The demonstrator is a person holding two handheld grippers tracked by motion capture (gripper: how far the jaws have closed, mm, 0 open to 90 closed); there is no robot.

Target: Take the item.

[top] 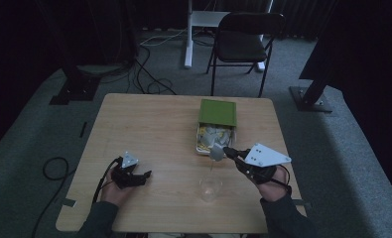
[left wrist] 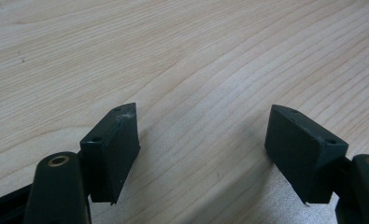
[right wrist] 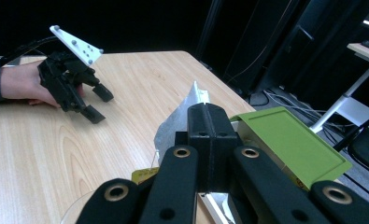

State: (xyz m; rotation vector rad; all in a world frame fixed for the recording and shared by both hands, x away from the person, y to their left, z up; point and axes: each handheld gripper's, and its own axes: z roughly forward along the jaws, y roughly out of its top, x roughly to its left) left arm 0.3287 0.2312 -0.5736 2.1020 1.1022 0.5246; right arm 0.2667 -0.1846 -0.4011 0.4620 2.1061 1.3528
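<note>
Right tongs [right wrist: 205,122] pinching a silver packet [right wrist: 175,126] above the glass [top: 210,188]; left tongs [left wrist: 203,140] spread over bare table [left wrist: 182,56].

Dim room, grey carpet [top: 25,134], black folding chair [top: 243,39], dark curtains [top: 59,25]

My work surface is a light wooden table [top: 149,129] with rounded corners, standing on grey carpet. Directly on it, toward the far right, sits a box [top: 208,140] holding pale packets, its green lid [top: 217,112] hinged open at the far side. Nearer me, right of centre, a clear glass [top: 210,188] stands upright on the wood, apart from the box. At the near left, my left hand [top: 115,191] rests on the tabletop. Two strips of tape [top: 68,202] sit at the near edge, one on each side.
</note>
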